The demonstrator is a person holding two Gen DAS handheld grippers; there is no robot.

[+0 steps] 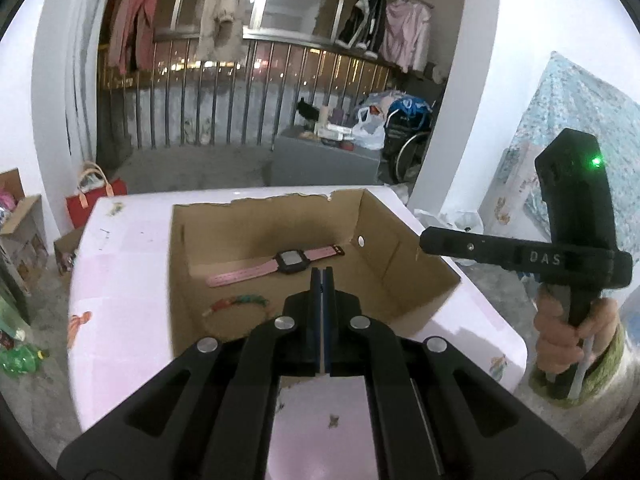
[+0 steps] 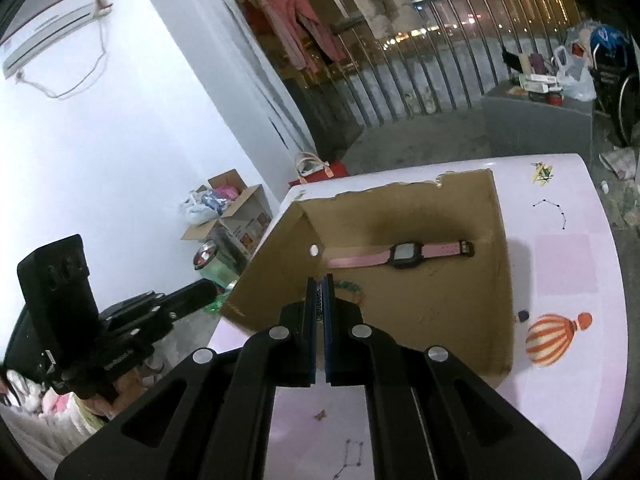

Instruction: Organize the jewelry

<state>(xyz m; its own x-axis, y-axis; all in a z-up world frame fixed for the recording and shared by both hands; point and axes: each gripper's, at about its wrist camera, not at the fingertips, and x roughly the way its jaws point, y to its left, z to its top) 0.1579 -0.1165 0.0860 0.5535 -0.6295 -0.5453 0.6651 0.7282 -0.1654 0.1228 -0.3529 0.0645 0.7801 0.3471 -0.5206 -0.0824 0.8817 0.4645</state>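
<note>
An open cardboard box (image 1: 404, 256) stands on a white and pink table (image 1: 120, 280). Inside lie a pink-strapped watch (image 1: 280, 266) with a black face and a red and green beaded bracelet (image 1: 240, 304). My left gripper (image 1: 322, 276) is shut, above the box's near edge, with nothing in it. My right gripper (image 2: 320, 284) is also shut, above the near side of the box (image 2: 504, 280), with the watch (image 2: 404, 256) and the bracelet (image 2: 350, 286) beyond it. Each gripper shows in the other's view: the right gripper (image 1: 428, 240), in a hand (image 1: 560, 340), and the left gripper (image 2: 200, 292).
A small dark blue piece (image 2: 523, 315) lies on the table right of the box. On the floor are a red bag (image 1: 96, 200) and open cartons (image 2: 236, 208) to the left. A grey block (image 1: 324, 160) and a railing stand beyond the table.
</note>
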